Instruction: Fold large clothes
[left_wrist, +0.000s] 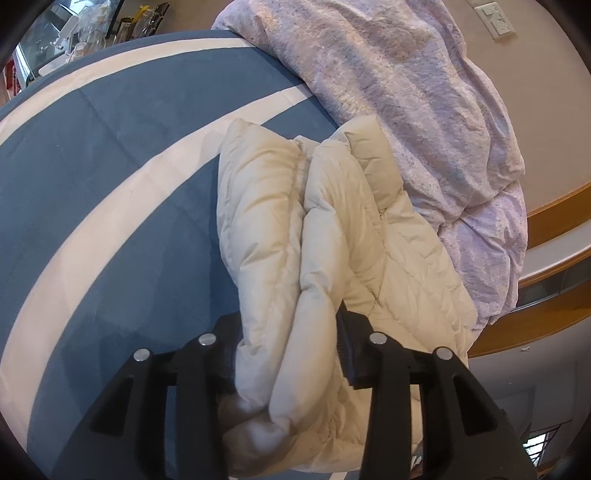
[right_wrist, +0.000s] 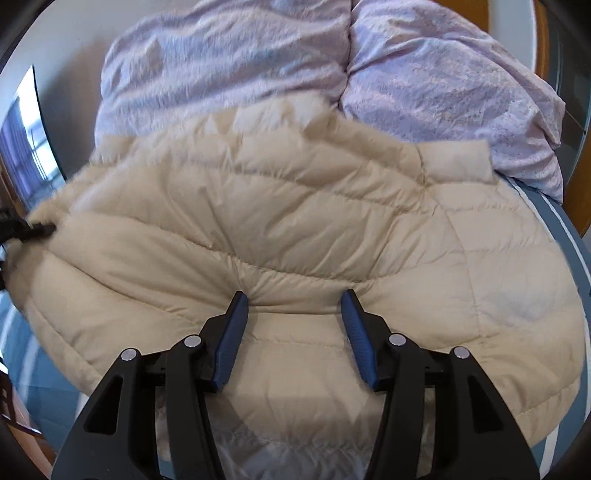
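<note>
A cream quilted puffer jacket lies on a bed with a blue and white striped sheet. In the left wrist view the jacket is bunched into thick folds that run between the fingers of my left gripper, which is shut on them. In the right wrist view my right gripper is open; its blue-padded fingertips press down on the jacket's smooth broad panel. The left gripper also shows in the right wrist view, gripping the jacket's far left edge.
A crumpled lilac duvet is piled behind the jacket at the head of the bed, also in the left wrist view. A wooden bed frame runs at the right. A cluttered shelf stands far left.
</note>
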